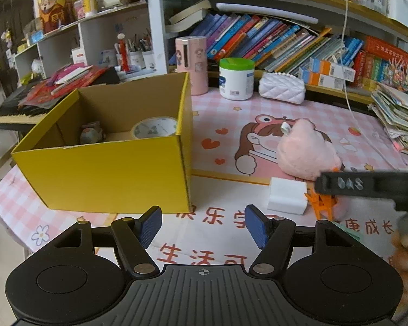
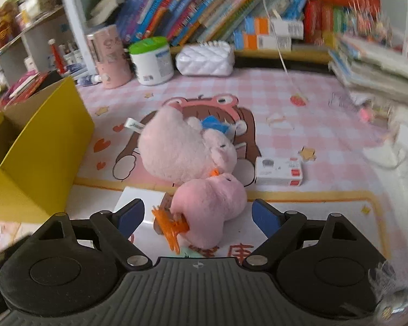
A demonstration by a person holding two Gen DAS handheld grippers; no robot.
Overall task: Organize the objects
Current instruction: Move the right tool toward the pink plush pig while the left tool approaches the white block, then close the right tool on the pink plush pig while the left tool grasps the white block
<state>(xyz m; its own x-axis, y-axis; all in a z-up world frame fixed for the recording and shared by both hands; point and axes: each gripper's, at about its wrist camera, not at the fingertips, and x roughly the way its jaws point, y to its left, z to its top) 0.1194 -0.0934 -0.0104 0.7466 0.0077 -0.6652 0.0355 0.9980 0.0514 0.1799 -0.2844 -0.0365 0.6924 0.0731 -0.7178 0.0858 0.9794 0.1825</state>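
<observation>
While both grippers' jaws stand spread and empty, two pink plush toys (image 2: 187, 146) lie beside one yellow box (image 1: 108, 168).

Desk under pink checked cartoon mat (image 1: 326, 114), yellow cardboard box (image 1: 108, 174) at left, pink plush toy (image 2: 182, 149) mid-mat, white block (image 1: 287, 195) and small white carton (image 2: 278, 171) near it, green-lidded tub (image 1: 236, 78), pink canister (image 1: 191, 65), white quilted pouch (image 1: 281, 87) along back edge.
</observation>
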